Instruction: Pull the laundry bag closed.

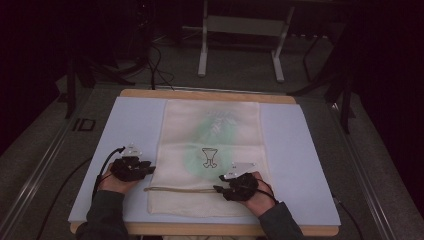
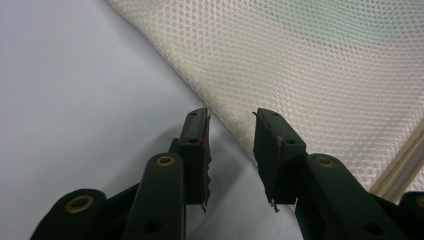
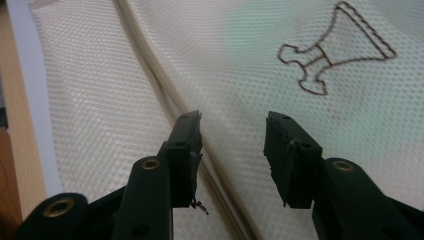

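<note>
Lying flat under both grippers, the cream mesh bag (image 1: 210, 150) is showing a zipper (image 3: 165, 85); left gripper (image 2: 231, 125) and right gripper (image 3: 232, 125) are gaping, holding nothing.

Black grippers (image 1: 150, 169), dark grey sleeves (image 1: 106, 215)

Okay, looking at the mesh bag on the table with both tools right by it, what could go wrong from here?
1. The left tool hangs open at the mesh bag's side edge; closing there may catch one thin layer or miss and scrape the white mat.
2. The right tool stands open over the drawstring; a grab could snag the cord and bunch the bag's opening.
</note>
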{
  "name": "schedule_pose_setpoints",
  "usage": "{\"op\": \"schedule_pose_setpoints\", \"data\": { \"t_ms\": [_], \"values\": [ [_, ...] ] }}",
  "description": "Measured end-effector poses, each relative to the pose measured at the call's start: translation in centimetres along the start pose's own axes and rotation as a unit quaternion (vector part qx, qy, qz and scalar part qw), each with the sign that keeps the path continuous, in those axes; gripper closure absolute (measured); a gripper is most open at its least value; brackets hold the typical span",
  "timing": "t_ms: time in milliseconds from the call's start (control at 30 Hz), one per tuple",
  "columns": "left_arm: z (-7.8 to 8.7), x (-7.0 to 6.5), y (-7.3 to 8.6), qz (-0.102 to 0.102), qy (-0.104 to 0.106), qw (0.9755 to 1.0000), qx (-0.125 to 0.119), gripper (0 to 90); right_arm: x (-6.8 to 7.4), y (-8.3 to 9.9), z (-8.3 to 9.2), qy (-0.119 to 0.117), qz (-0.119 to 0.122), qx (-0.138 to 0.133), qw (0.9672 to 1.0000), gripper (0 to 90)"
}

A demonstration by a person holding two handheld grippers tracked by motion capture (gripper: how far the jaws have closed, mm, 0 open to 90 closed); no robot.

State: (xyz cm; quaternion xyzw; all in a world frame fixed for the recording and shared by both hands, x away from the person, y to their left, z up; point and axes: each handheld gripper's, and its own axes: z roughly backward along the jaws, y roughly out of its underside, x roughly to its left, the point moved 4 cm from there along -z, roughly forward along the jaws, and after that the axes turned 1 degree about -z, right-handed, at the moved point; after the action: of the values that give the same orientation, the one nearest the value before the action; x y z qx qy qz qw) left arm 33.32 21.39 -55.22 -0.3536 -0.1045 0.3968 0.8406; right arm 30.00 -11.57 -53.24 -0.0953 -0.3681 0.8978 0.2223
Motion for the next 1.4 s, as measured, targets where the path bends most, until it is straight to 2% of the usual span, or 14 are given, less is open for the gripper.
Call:
{"op": "schedule_pose_setpoints", "data": {
  "t_ms": [200,867,1133,1400],
  "values": [
    [0.0,-0.1,0.0,-0.002,0.002,1.0000,0.001,67.1,0.6,-0.7,-0.6,-0.003,0.009,-0.008,0.9999,57.8],
    [0.0,-0.1,0.0,-0.010,0.004,0.9999,0.007,68.2,1.9,-2.5,-2.1,-0.014,0.038,-0.011,0.9991,58.6],
    [0.0,-0.1,0.0,-0.007,0.001,1.0000,0.006,68.4,2.3,-2.8,-2.5,-0.017,0.041,-0.010,0.9990,58.9],
    [0.0,-0.2,0.0,-0.011,0.011,0.9999,0.007,71.4,2.7,-3.2,-3.1,-0.023,0.048,-0.008,0.9985,58.7]
  ]
}}
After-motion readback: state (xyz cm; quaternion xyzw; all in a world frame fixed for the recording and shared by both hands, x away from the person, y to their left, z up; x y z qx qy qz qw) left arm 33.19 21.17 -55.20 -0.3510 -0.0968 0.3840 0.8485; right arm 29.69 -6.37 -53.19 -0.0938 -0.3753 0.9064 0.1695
